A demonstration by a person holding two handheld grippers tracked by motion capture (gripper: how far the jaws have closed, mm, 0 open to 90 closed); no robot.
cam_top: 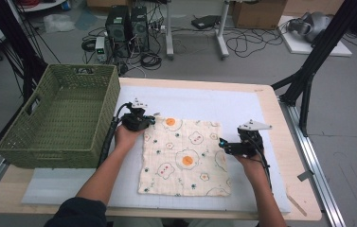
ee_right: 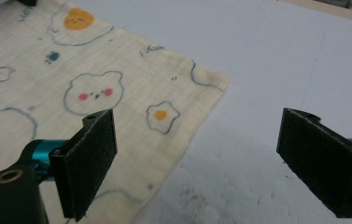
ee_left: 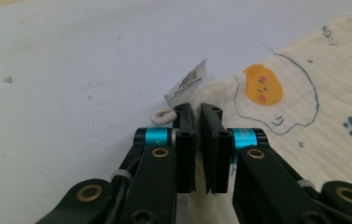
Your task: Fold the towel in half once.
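Observation:
A cream cloth point(cam_top: 185, 156) printed with fried eggs and bears lies flat on the white mat point(cam_top: 204, 101). My left gripper point(cam_top: 151, 121) is at the cloth's far left corner. In the left gripper view its jaws point(ee_left: 197, 111) are shut on that corner of the cloth point(ee_left: 304, 93), beside a white label point(ee_left: 190, 81) and a small cord loop point(ee_left: 162, 115). My right gripper point(cam_top: 221, 142) sits at the cloth's right edge. Its jaws point(ee_right: 197, 119) stand wide open, one pad over the cloth point(ee_right: 94, 70) and the other over bare mat, near the far right corner.
A green woven basket point(cam_top: 62, 156) stands at the left, partly off the mat, close to my left forearm. The wooden table edge point(cam_top: 280, 142) runs along the right. Cables, computer boxes and frame legs are on the floor beyond the table.

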